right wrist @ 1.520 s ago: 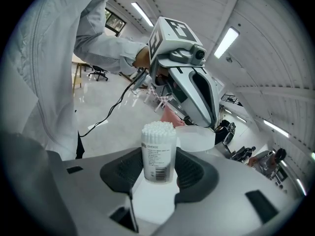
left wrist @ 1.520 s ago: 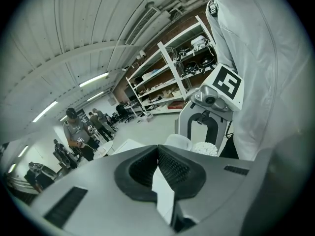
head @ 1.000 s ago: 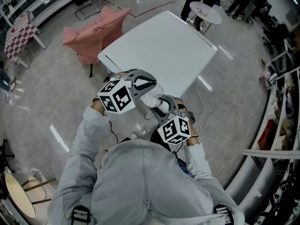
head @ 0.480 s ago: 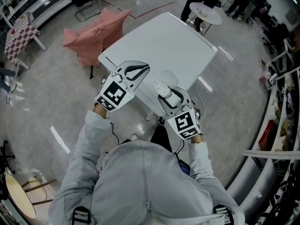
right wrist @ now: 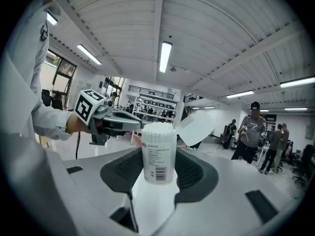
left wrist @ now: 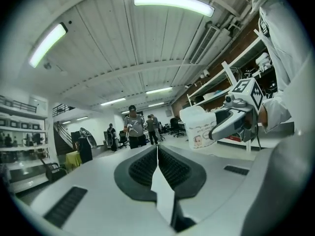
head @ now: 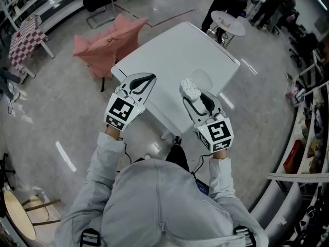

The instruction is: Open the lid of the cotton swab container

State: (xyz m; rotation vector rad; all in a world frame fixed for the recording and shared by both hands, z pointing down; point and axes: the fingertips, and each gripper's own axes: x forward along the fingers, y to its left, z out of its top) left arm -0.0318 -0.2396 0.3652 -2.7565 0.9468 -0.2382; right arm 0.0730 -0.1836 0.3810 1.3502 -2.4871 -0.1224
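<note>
My right gripper [head: 193,95] is shut on a white cotton swab container [head: 189,89], held upright above the near edge of the white table [head: 169,50]. In the right gripper view the container [right wrist: 158,154] stands between the pads, its swab tips bare at the top. Its translucent lid [right wrist: 197,127] hangs flipped open to the right. My left gripper [head: 145,78] is shut and empty, a hand's width left of the container. From the left gripper view [left wrist: 157,150] the jaws meet with nothing between them, and the container [left wrist: 198,127] shows at the right.
A chair draped in pink cloth [head: 109,39] stands left of the table. A small round table [head: 227,21] and several people stand beyond the far corner. Shelving runs down the right side [head: 308,112].
Both grippers have risen from near the chest to over the table's near edge. The left gripper has drawn away leftward from the container. The right gripper has rolled upright with the container.
</note>
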